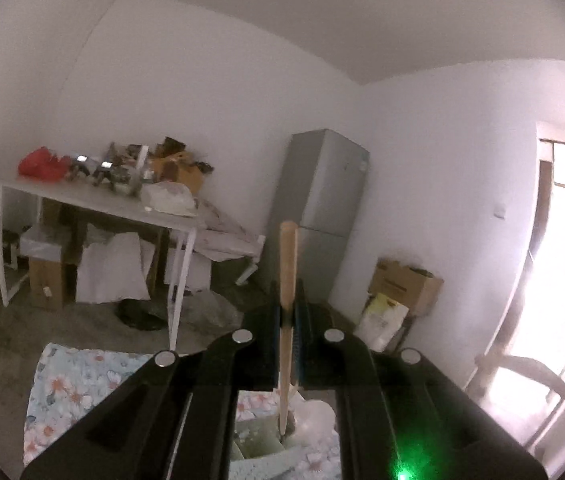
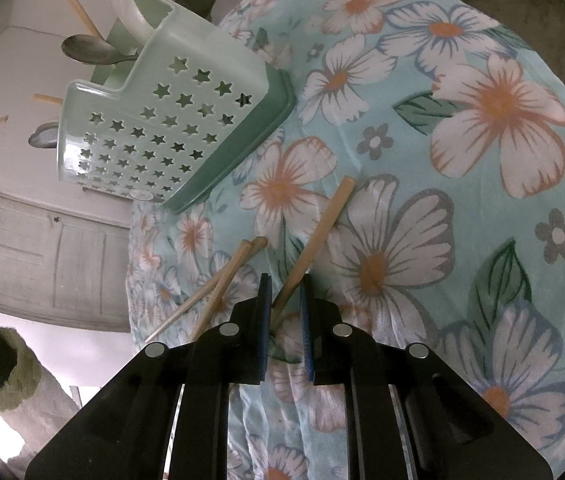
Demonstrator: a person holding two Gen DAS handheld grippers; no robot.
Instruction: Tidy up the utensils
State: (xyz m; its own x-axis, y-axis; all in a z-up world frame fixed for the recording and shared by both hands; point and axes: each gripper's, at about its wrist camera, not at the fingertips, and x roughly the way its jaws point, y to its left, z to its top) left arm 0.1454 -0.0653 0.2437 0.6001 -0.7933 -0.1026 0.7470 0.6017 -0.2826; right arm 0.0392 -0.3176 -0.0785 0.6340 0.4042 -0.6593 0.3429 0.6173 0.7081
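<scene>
My left gripper [image 1: 288, 292] is shut on a wooden chopstick [image 1: 288, 264] and holds it upright. The chopstick's thin lower tip hangs over the pale green utensil holder [image 1: 258, 440] at the bottom of the left wrist view. In the right wrist view my right gripper [image 2: 285, 280] sits low over the floral cloth [image 2: 462, 160]. Its narrow jaws are closed on the thin end of another chopstick [image 2: 318, 232], which crosses slantwise between the pads. Two more chopsticks [image 2: 230, 276] lie on the cloth just left of it. The star-punched holder [image 2: 170, 120] stands beyond, with a metal spoon [image 2: 90, 50] and several chopsticks in it.
A white table [image 1: 94, 200] piled with clutter stands across the room, next to a grey fridge [image 1: 322, 188] and cardboard boxes [image 1: 406, 284]. A bright doorway [image 1: 562, 280] is on the right. A sleeve [image 2: 6, 364] shows at the lower left of the right wrist view.
</scene>
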